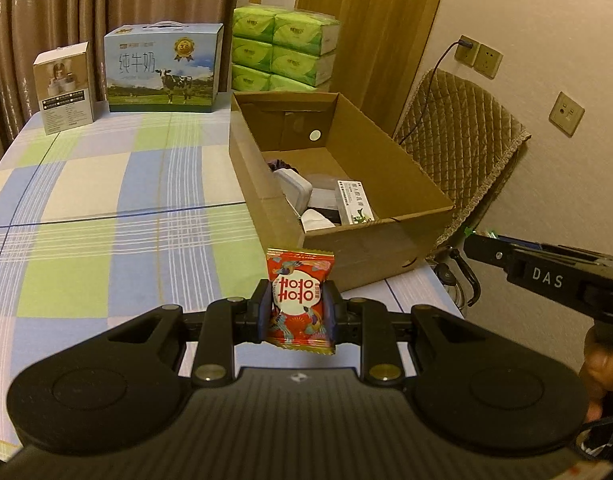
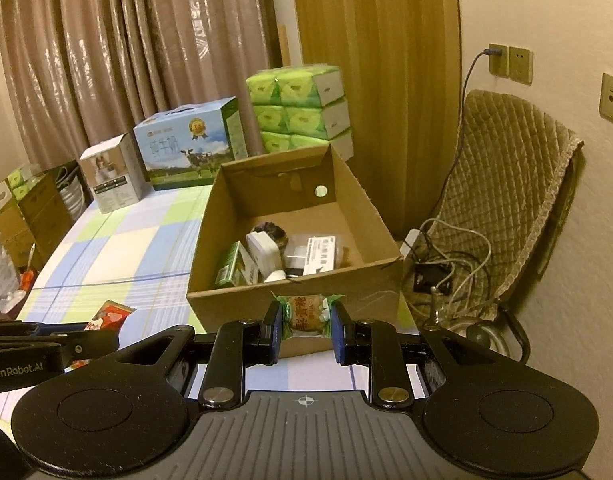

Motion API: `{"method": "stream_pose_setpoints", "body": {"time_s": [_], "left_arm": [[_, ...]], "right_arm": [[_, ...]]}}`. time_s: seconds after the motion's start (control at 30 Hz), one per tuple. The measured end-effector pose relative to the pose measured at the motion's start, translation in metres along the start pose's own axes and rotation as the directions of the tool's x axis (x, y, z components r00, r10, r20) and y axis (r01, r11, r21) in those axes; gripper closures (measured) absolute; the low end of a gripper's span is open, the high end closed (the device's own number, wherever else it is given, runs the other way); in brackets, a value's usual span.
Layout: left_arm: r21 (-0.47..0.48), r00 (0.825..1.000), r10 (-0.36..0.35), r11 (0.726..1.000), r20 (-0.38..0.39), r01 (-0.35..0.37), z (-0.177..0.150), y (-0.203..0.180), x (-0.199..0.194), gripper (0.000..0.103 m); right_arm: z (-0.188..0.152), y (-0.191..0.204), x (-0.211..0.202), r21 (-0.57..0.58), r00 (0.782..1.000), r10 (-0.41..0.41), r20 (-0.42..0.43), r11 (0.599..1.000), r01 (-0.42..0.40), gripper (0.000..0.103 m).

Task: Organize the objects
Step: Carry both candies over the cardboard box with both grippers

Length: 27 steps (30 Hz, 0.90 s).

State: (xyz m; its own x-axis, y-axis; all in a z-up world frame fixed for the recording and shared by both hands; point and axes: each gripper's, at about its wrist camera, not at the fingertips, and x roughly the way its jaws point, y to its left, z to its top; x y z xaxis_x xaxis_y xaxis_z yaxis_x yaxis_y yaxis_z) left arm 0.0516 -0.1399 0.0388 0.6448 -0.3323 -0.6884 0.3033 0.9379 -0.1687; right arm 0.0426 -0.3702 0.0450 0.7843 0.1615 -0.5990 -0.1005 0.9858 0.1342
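You have a table [image 1: 106, 184] covered in a checked cloth of blue, green and cream squares. Along its far edge, against the curtain, stand a small white carton [image 1: 64, 88] toward the far left corner and a blue milk carton [image 1: 164, 68] with a cow printed on it just beside that. A stack of green tissue packs [image 1: 284, 48] sits at the far right corner. Your open cardboard box [image 1: 386, 236] lies along the right edge, reaching nearly to the near right corner, with several small packets inside it.
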Motion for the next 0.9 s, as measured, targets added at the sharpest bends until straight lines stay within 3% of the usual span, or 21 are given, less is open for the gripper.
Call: {"method": "stream_pose_setpoints", "body": {"time_s": [0.7,0.9], "left_arm": [[0.029,1.000,-0.022,0.999,-0.006,0.022,0.014,-0.022,0.014,0.081],[0.031,1.000,-0.027,0.999,-0.007,0.027,0.023,-0.027,0.021,0.081]], "right_arm": [[0.001,-0.014,0.007,0.019,1.000,-0.002,-0.009,1.000,0.002,0.081],[0.018,-0.020,0.013,0.008,1.000,0.005,0.011,1.000,-0.005,0.081]]}}
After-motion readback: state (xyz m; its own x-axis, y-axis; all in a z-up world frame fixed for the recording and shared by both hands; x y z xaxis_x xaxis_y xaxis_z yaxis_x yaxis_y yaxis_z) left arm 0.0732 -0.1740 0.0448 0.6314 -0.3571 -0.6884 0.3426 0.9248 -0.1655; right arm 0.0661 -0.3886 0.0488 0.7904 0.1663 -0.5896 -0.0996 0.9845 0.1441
